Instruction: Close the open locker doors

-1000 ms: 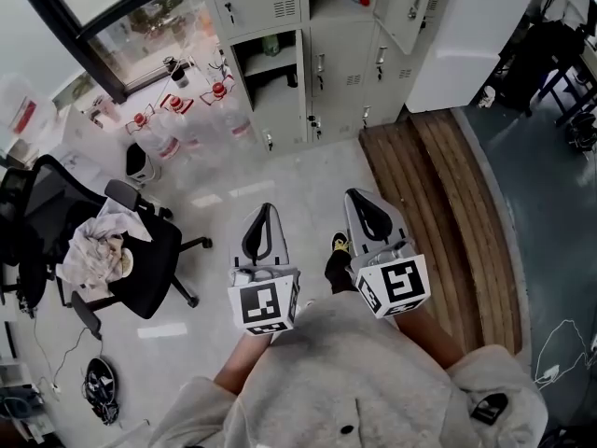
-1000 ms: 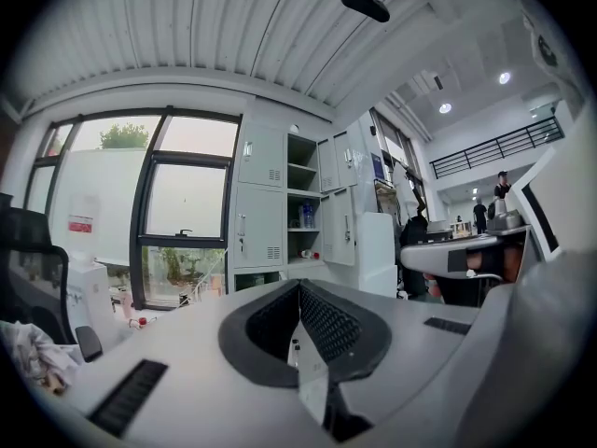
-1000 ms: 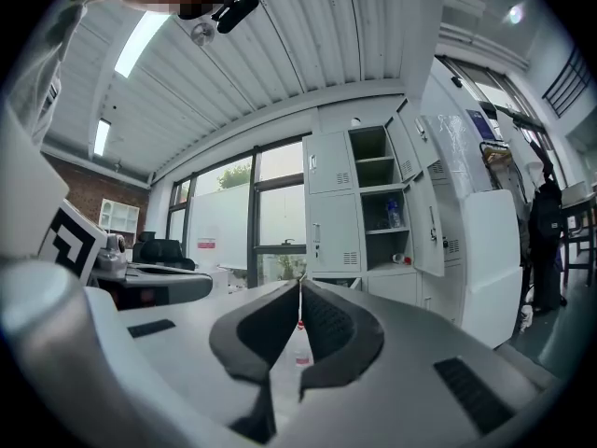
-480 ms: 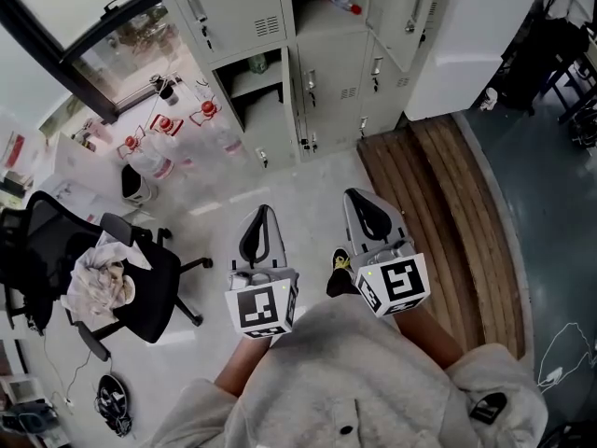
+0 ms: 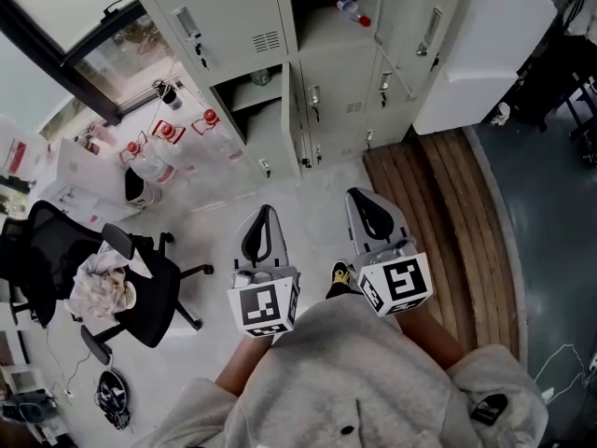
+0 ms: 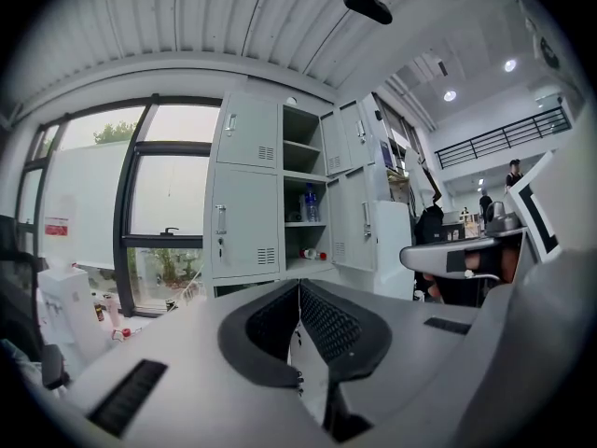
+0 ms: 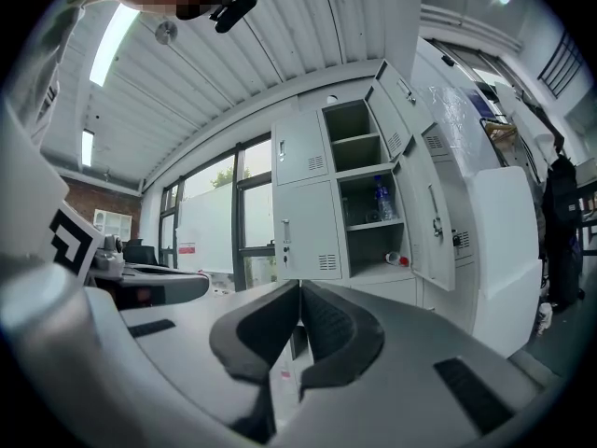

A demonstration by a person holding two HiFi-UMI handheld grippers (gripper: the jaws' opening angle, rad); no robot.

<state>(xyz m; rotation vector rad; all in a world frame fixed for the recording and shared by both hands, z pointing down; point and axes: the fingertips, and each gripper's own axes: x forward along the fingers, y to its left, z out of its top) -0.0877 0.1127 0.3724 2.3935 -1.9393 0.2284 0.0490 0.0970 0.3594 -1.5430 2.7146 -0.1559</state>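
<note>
Head view first: the left gripper and right gripper are side by side out front, both clenched on nothing. The lockers stand at twelve o'clock, well apart from the tips. One door hangs open at one o'clock, and the bay beside it shows a bottle lying inside. A lower bay gapes at eleven o'clock, and a chair sits off at nine.

Left gripper view: the jaws are pressed together and empty. The middle column stands open at twelve o'clock, with its doors swung out to the right of it.

Right gripper view: the jaws are together here too, with nothing between them. The open doors hang from one to two o'clock, and a tall one is the nearest.

I read this as the approach step, since no door is touched yet. Next move, I'd say: close in on that near door, set the clenched tips against its outer face by the free edge, and push it toward the frame.
</note>
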